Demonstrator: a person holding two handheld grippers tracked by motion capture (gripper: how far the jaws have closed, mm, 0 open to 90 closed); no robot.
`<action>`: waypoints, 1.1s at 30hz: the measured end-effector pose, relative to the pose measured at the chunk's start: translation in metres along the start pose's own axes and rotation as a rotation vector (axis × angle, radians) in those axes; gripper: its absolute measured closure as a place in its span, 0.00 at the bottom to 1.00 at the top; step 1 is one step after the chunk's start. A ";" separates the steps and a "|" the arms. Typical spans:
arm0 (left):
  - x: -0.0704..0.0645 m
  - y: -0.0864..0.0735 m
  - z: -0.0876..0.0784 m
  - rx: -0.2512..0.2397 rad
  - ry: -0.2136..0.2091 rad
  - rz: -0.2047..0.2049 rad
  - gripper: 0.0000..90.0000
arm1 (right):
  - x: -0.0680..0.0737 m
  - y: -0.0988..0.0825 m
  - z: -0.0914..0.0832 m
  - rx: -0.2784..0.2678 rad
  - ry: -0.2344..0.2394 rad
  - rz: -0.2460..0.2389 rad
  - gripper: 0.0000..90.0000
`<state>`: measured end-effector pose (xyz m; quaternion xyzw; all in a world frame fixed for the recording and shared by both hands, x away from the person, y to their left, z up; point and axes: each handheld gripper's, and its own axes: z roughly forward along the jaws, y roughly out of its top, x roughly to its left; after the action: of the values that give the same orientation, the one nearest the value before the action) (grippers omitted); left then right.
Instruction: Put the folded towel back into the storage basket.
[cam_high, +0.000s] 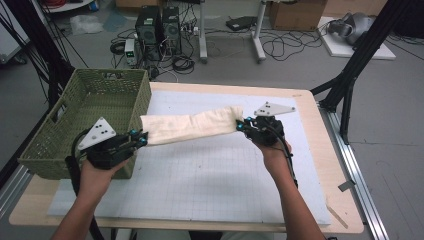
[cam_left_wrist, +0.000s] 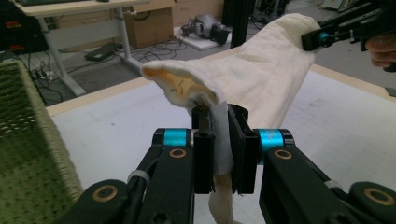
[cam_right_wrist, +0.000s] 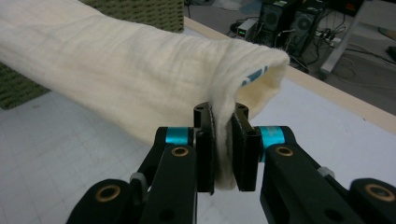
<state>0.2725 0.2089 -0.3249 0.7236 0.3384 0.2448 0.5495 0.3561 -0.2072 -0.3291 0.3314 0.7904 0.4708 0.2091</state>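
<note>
High view: the cream cloth (cam_high: 190, 127) hangs stretched in the air between the left gripper (cam_high: 141, 138) and right gripper (cam_high: 241, 124), each clenched on one end, above the white mat (cam_high: 210, 170). Lifting looks done; placing remains, probably into the green wicker basket (cam_high: 75, 130) at far left, whose near rim needs clearing.

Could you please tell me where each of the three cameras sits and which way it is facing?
High view: above the person's side, looking forward and down on the table; both forearms, left gripper and right gripper show.
Left gripper view: rides the left gripper, looking along the cloth toward the right gripper.
Right gripper view: rides the right gripper, looking toward the green basket.
All views share the cloth, clamped at both ends.
</note>
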 end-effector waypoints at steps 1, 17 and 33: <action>0.002 0.001 -0.005 -0.007 0.008 0.002 0.90 | 0.000 0.003 0.003 -0.005 0.004 0.002 0.91; 0.026 0.007 -0.065 -0.071 0.139 0.016 0.90 | 0.030 0.087 0.072 -0.020 0.059 -0.108 0.92; 0.046 -0.007 -0.107 -0.065 0.285 0.010 0.90 | 0.078 0.149 0.153 -0.006 0.113 -0.179 0.92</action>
<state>0.2238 0.3122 -0.3027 0.6650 0.4012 0.3587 0.5178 0.4497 -0.0081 -0.2705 0.2318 0.8260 0.4705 0.2066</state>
